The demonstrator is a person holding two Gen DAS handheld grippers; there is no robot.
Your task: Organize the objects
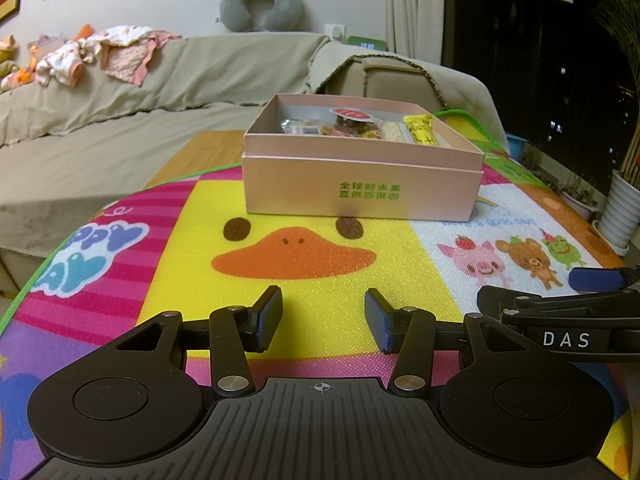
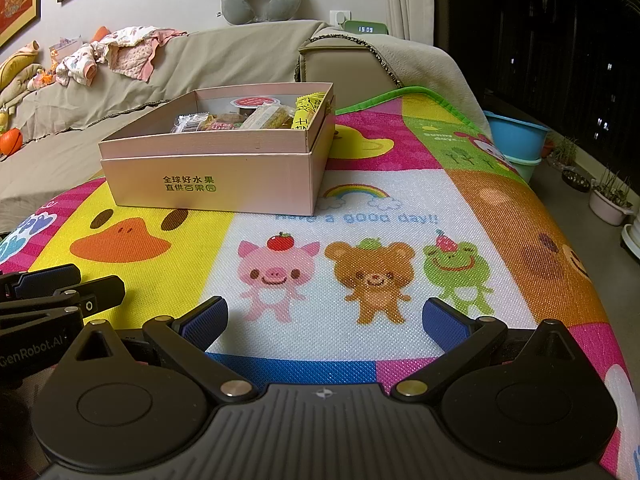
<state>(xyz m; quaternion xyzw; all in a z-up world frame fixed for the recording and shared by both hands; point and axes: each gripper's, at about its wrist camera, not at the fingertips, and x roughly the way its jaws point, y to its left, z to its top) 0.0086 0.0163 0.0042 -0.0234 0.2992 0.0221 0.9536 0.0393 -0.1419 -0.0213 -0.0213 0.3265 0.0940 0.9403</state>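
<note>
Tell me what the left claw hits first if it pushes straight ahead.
Most likely the near wall of the pink box. The left claw is open and empty, aimed across bare mat at it; depth is unclear.

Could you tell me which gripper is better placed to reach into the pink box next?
Probably the left gripper: the pink box sits straight ahead of its open fingers, whereas it lies off to the left of the right gripper.

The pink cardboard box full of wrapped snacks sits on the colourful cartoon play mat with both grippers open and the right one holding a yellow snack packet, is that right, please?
Not quite: the right gripper holds nothing. The right wrist view shows only mat between its open fingers, and the yellow snack packet lies inside the pink cardboard box. The rest stands: the box sits on the colourful cartoon play mat, and the left gripper is open too.
</note>
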